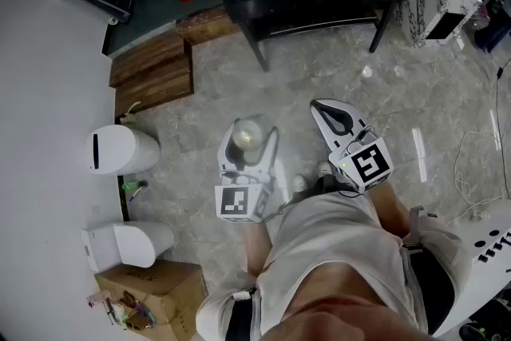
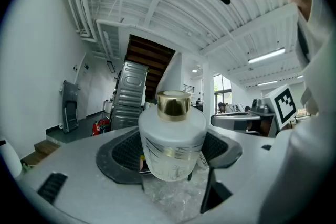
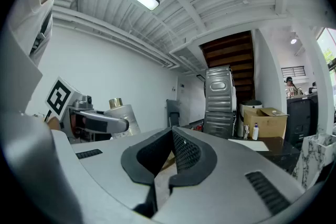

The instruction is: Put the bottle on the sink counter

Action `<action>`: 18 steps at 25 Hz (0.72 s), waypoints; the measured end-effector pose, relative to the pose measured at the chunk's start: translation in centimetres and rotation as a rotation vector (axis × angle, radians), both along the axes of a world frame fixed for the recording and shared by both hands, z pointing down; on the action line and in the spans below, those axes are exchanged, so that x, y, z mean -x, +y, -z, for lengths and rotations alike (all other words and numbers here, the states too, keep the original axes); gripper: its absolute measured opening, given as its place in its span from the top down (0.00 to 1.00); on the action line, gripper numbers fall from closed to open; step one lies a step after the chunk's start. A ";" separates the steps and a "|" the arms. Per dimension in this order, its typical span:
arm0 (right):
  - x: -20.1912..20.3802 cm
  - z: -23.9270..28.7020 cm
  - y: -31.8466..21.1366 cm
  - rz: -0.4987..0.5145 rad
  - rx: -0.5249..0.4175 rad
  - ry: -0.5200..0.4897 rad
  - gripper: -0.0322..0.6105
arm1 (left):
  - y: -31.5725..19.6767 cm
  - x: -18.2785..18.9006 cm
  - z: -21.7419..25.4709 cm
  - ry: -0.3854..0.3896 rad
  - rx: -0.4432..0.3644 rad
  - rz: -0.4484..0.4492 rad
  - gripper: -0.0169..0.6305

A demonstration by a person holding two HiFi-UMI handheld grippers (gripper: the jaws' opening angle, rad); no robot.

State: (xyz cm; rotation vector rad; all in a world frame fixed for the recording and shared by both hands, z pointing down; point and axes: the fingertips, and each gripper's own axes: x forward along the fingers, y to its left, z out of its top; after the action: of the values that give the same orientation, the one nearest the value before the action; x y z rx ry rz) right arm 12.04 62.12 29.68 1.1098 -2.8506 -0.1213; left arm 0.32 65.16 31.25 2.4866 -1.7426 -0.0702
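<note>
Left gripper view has the left tool (image 2: 170,165) clamped on the frosted bottle (image 2: 172,136), which stands upright between its jaws, gold cap (image 2: 174,103) upward, clear of any surface. Beside it, the right tool (image 3: 169,160) is closed and empty. The pickup looks done; the carry and set-down remain. No sink counter shows ahead of either tool, only floor (image 1: 319,76) below them.
</note>
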 end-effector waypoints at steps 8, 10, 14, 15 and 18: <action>-3.0 0.1 -0.6 0.017 -0.008 -0.054 0.95 | -1.1 -3.3 0.1 -0.015 0.004 0.016 0.47; -3.8 -0.1 -1.1 0.029 -0.007 -0.062 0.95 | -1.7 -4.2 0.3 -0.025 -0.006 0.025 0.47; -5.2 -0.3 -2.5 0.050 -0.005 -0.059 0.95 | -2.8 -5.9 0.6 -0.043 -0.016 0.030 0.47; -5.3 -0.3 -2.8 0.055 -0.004 -0.060 0.95 | -3.1 -6.1 0.5 -0.044 -0.008 0.033 0.47; -5.4 -0.3 -4.0 0.071 -0.004 -0.060 0.95 | -4.1 -6.4 0.1 -0.041 0.009 0.045 0.47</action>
State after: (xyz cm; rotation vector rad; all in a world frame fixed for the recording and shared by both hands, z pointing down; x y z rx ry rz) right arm 17.49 58.16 30.03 1.0310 -2.9450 -0.0991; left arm 6.72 61.03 31.12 2.4596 -1.8108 -0.0145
